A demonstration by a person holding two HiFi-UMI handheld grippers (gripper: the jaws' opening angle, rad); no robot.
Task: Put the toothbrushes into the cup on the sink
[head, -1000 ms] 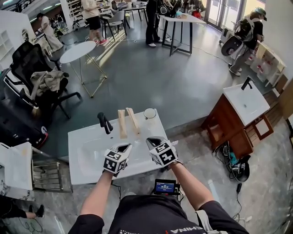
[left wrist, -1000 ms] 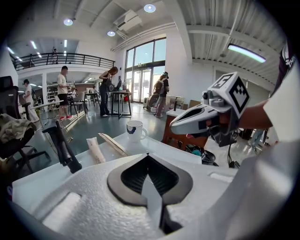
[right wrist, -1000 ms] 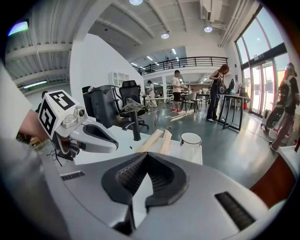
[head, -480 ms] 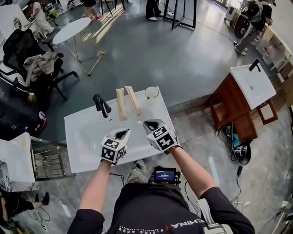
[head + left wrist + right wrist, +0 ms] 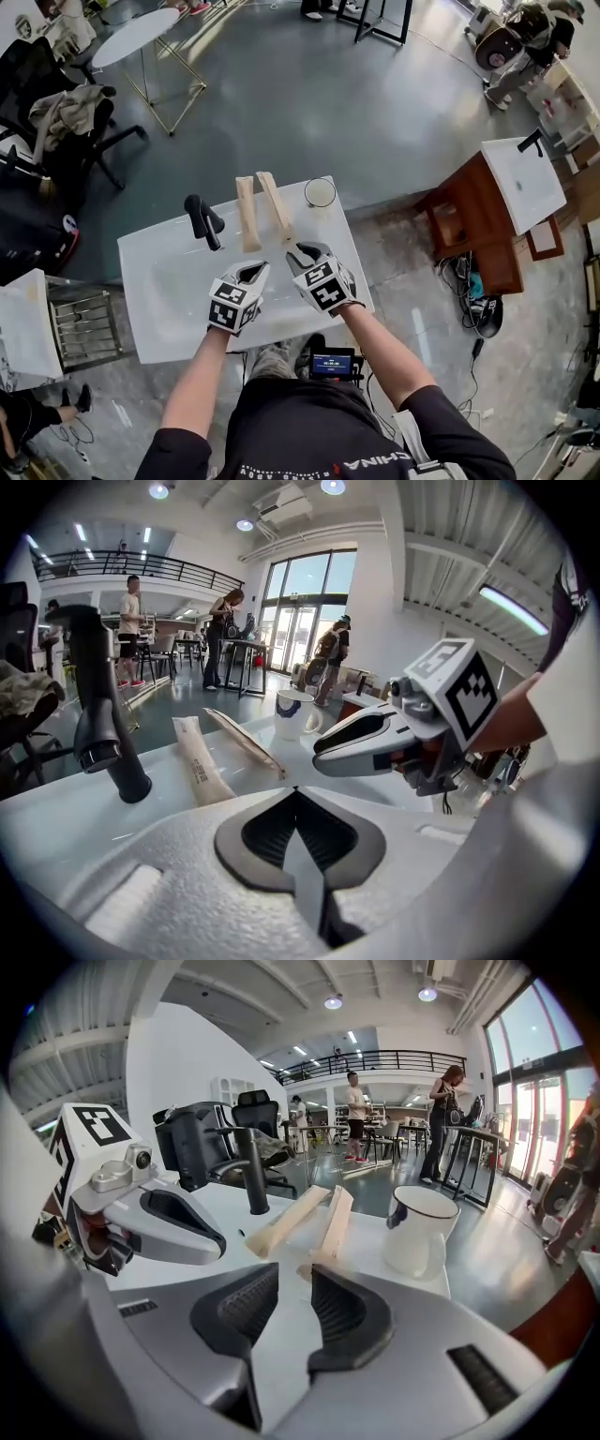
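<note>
Two toothbrushes in beige wrappers lie side by side at the far middle of the white sink, the left one and the right one. A white cup stands at the far right corner, and a black faucet stands left of the wrappers. My right gripper hovers just short of the right wrapper's near end; its jaws have just been opening and nothing is between them. My left gripper is beside it, shut and empty.
A wooden cabinet with a second sink stands to the right, with cables on the floor by it. A metal rack is at the left. Office chairs and a round table stand further off, and people stand in the background.
Both grippers have moved forward and down towards the wrapped toothbrushes. The right gripper's jaws, shut before, now stand apart. The head view has tilted further down.
</note>
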